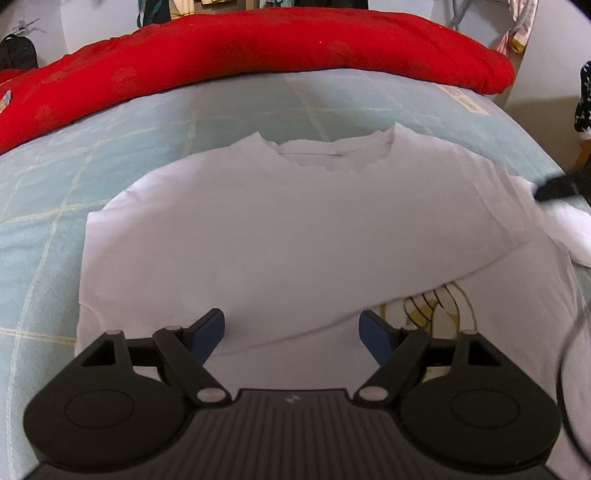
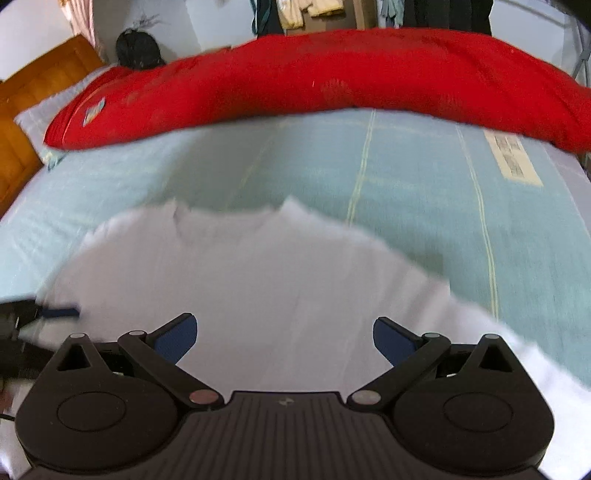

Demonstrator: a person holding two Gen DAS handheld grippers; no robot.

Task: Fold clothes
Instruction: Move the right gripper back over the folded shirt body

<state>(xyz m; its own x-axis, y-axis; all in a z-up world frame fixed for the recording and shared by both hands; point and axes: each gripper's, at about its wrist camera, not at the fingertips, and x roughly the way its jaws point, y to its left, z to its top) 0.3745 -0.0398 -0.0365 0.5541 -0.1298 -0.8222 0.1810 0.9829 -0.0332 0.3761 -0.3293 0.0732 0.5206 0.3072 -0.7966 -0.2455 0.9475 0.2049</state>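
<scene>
A white T-shirt (image 1: 280, 229) lies spread on the pale blue bed sheet (image 1: 122, 147), collar toward the far side. One side is folded over, and a yellow print (image 1: 432, 306) shows beneath the folded edge. My left gripper (image 1: 291, 332) hovers over the shirt's near part, open, nothing between its blue pads. A dark finger of the right gripper (image 1: 554, 186) reaches in over the shirt's right sleeve. In the blurred right wrist view the T-shirt (image 2: 258, 288) fills the middle, and my right gripper (image 2: 284, 339) stands open above it, holding nothing. The left gripper's tip (image 2: 55, 313) shows at the left edge.
A thick red quilt (image 1: 258, 48) lies rolled along the far side of the bed. A wooden headboard (image 2: 33, 96) stands at the far left in the right wrist view. Hanging clothes (image 2: 306, 11) and a dark bag (image 2: 136, 50) are behind the bed.
</scene>
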